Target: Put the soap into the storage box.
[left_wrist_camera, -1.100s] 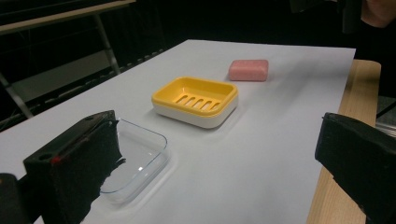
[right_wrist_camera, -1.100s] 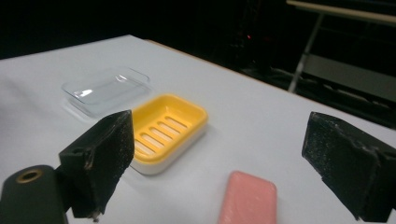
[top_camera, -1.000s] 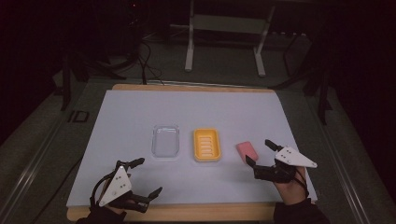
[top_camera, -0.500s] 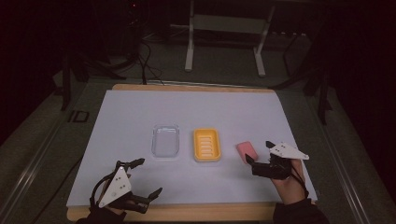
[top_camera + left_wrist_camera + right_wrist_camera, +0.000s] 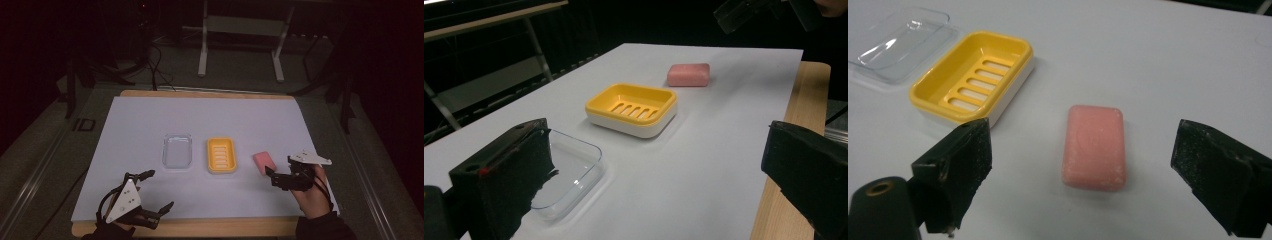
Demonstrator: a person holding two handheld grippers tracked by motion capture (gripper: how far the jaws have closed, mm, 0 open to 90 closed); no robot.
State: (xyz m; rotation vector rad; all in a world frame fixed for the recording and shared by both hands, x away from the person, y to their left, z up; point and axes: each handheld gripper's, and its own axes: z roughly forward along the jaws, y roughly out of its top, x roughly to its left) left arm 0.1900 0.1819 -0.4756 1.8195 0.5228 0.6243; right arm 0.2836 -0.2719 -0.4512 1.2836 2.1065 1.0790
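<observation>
Jaws spread on both grippers, right gripper (image 5: 278, 176) just near of the pink soap (image 5: 1095, 146) lying flat on the bench (image 5: 150, 120), right of yellow dish (image 5: 221, 155), left gripper (image 5: 152, 190) idle near-left, its view shows clear lid (image 5: 571, 172).

- A wooden table (image 5: 200, 93) carries a white sheet (image 5: 200, 120) covering nearly its whole top.
- On the sheet lie a clear plastic lid (image 5: 177, 151), a yellow soap dish (image 5: 221, 155) just beside it, and a pink soap bar (image 5: 264, 162) near the dish.
</observation>
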